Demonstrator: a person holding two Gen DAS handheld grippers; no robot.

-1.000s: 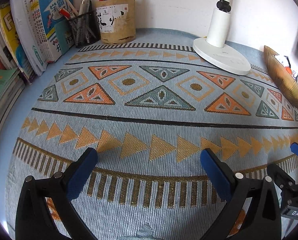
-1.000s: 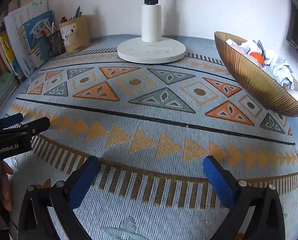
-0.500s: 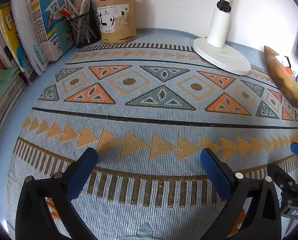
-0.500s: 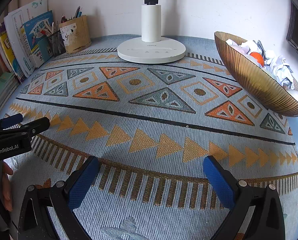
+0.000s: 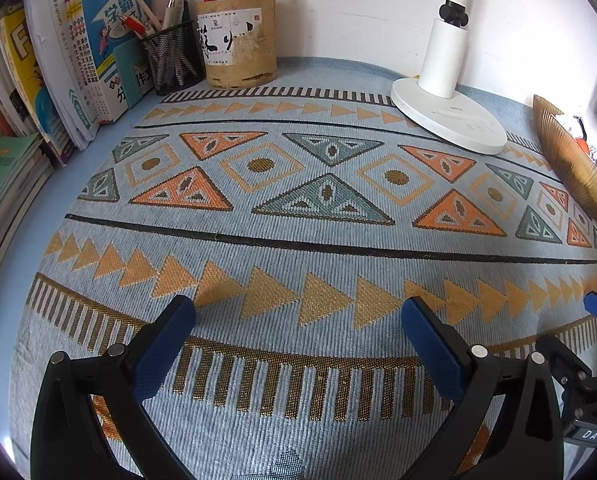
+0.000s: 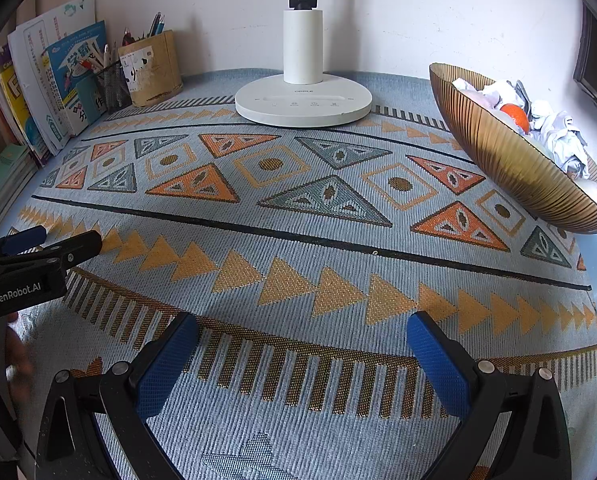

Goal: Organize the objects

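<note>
My left gripper (image 5: 298, 320) is open and empty, low over the near part of a patterned blue cloth (image 5: 298, 232). My right gripper (image 6: 302, 336) is open and empty too, just to the right of the left one. The left gripper also shows at the left edge of the right wrist view (image 6: 46, 244). A gold ribbed bowl (image 6: 510, 160) at the right holds crumpled paper (image 6: 558, 132) and an orange (image 6: 514, 114). A tan pen holder (image 5: 238, 40) and a black mesh pen cup (image 5: 174, 58) stand at the back left, full of pens.
A white desk lamp base (image 5: 446, 116) stands at the back centre-right, also in the right wrist view (image 6: 302, 100). Upright books (image 5: 90, 48) line the left side, with flat green books (image 5: 6, 172) in front of them. A white wall closes the back.
</note>
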